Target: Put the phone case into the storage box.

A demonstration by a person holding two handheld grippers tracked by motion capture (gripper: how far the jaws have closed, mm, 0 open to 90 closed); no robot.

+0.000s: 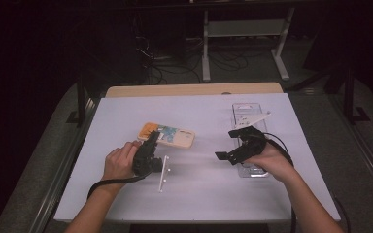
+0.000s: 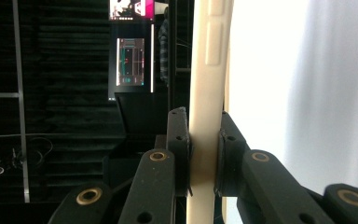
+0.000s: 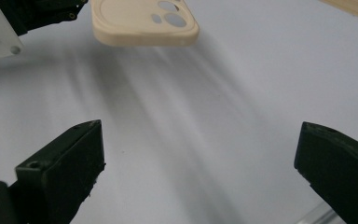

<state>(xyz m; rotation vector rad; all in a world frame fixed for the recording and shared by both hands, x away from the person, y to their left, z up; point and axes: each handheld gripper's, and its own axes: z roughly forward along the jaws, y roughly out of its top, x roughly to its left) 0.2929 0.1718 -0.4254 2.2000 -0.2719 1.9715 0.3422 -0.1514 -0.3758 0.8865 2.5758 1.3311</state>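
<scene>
Phone case point(image 1: 166, 134) lies lengthwise left-right, camera end rightward, pinched by left tongs point(image 1: 152, 138); right tongs point(image 1: 228, 144) gape empty.

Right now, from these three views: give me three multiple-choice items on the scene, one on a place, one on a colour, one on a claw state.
1. Where is the clear plastic tray?
A. On the person's right side of the white table, under the right hand
B. At the left edge of the table
C. On the floor behind the table

2. What colour is the rim of the phone case?
A. Black
B. Cream
C. Bright blue

3. How does the left claw stand?
A. Wide open over the bare table
B. Shut on the phone case's edge
C. Shut on the clear tray

Answers:
1 A: the high view shows the tray at the right, by the right claw.
2 B: the right gripper view shows a cream rim with camera cut-outs.
3 B: the left gripper view shows both jaws pressed against the case's edge.
</scene>
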